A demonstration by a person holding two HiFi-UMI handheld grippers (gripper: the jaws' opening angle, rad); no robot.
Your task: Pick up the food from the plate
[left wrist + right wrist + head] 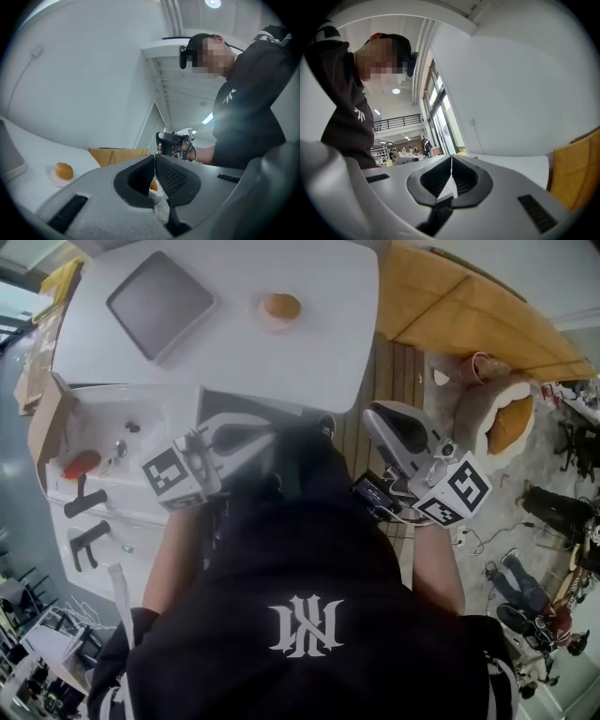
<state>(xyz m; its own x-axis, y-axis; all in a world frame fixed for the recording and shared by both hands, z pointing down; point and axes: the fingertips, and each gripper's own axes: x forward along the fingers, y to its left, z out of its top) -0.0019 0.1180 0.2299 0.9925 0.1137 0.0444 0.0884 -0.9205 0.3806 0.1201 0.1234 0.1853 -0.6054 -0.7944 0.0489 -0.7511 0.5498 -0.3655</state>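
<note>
You stand at a white worktop point(309, 343) and look steeply down over your own black top, which has a white emblem point(305, 626) on the chest. The food point(280, 306), a small round golden-brown bun, sits on a small pale plate point(262, 319) towards the far side of the worktop. It lies just right of a dark grey square tray point(159, 304). Nothing touches the food. Both claws are held close to your body, at the near edge of the worktop and well apart from the plate. The left claw point(154, 160) has its two jaws pressed together with nothing between them. In its own view, the food and plate show low at the left on the worktop, off to the side of the jaws. Your other hand shows beyond the jaw tips. The right claw point(451, 167) is also fully closed and empty, its dark ribbed pads meeting in a thin line. It points up towards a white wall and tall windows. Each claw carries a cube with black and white square markers. A tan padded seat point(469, 310) stands to the right of the worktop, and a white unit point(112, 427) stands to your left.
</note>
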